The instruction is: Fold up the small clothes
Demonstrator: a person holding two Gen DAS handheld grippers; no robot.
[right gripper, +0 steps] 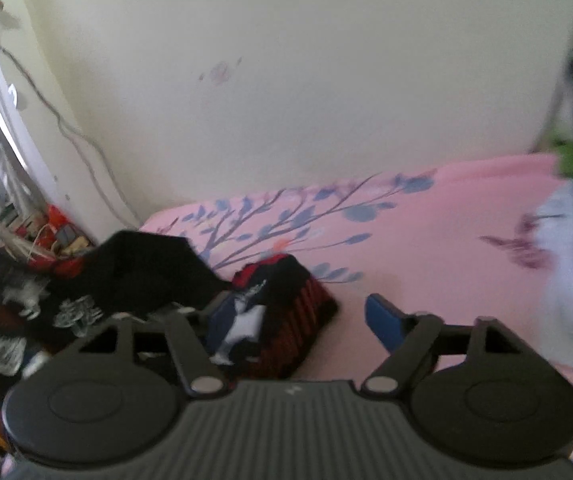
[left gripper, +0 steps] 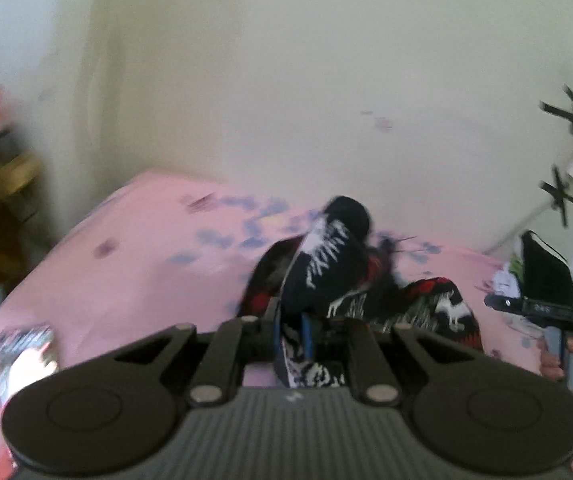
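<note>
A small black, red and white patterned garment (left gripper: 338,268) lies bunched on the pink bedsheet (left gripper: 126,272). My left gripper (left gripper: 291,332) is shut on a fold of it and holds that part up off the bed. In the right wrist view the same garment (right gripper: 282,312) lies between the fingers of my right gripper (right gripper: 306,320), which is open. Its blue right fingertip (right gripper: 384,316) shows clearly; the left one is partly hidden by cloth. The right gripper also shows at the right edge of the left wrist view (left gripper: 542,308).
The bed meets a cream wall (left gripper: 286,80) at the back. A cluttered shelf with cables (right gripper: 30,232) stands left of the bed. A white and dark cloth pile (right gripper: 566,260) lies at the right. A shiny packet (left gripper: 26,352) lies on the sheet's left side.
</note>
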